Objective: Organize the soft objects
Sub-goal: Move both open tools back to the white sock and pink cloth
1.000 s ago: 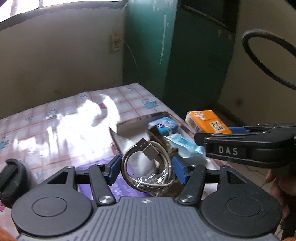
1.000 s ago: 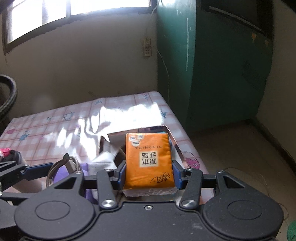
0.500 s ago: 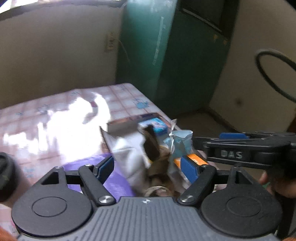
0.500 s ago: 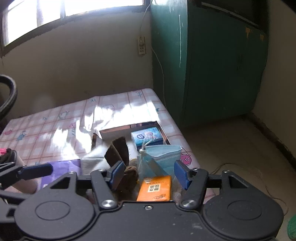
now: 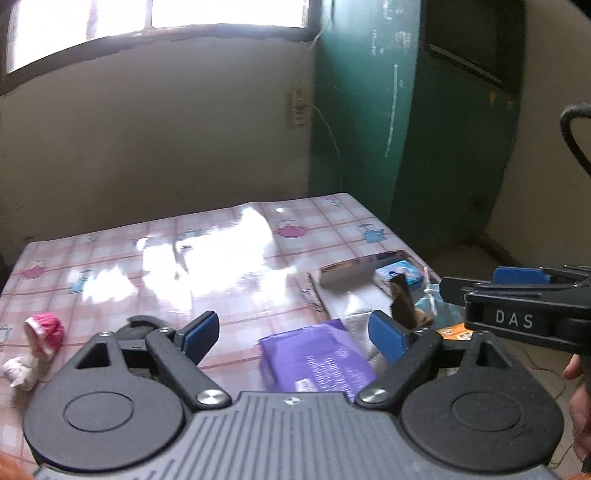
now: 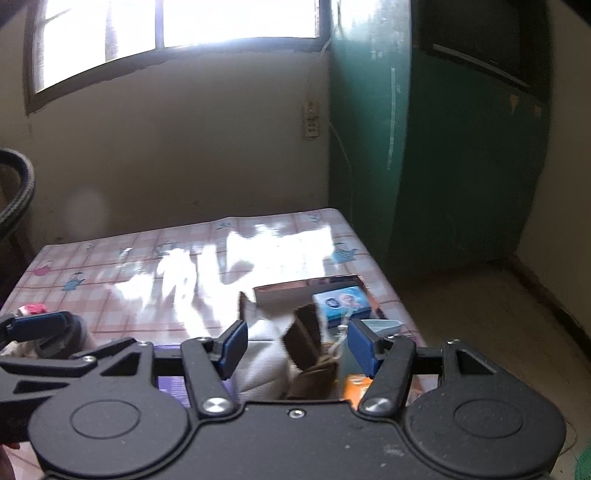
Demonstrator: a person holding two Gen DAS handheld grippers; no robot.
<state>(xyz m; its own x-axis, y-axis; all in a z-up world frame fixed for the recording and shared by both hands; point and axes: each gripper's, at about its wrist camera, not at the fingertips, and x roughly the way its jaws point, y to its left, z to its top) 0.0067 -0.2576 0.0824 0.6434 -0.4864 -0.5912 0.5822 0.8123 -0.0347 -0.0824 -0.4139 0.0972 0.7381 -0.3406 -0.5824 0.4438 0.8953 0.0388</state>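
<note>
Both grippers had let go since the earlier frames: the left gripper (image 5: 293,334), which had carried a coiled cable, now held nothing, its fingers (image 5: 201,330) apart and opening wider over the desk (image 5: 110,258); the right gripper (image 6: 295,347), which had carried the orange tissue pack (image 6: 356,384), also stood empty, its fingers (image 6: 360,345) apart with nothing pressed between them. That pack now lay in the box (image 6: 306,286) at the desk's right edge, low behind the right gripper's body, so two more items appeared to be sorted; the cable itself could not be made out.

Inside or on the box sat a white cloth (image 6: 264,350), a brown glove-like piece (image 6: 308,336), a blue tissue pack (image 6: 341,301) and a pale blue face mask (image 6: 384,325); a purple packet (image 5: 317,356) lay just beside the box, probably next in line.

Beyond stood a cream wall, a bright window (image 6: 177,33) and a green cupboard (image 6: 443,147); the desk wore a glossy pink checked cloth printed with teapots, glaring with reflected light. Near its left end rested a pink-and-white soft item (image 5: 44,330) and a small white wad (image 5: 18,371), well apart from the box, apparently not yet gathered.
</note>
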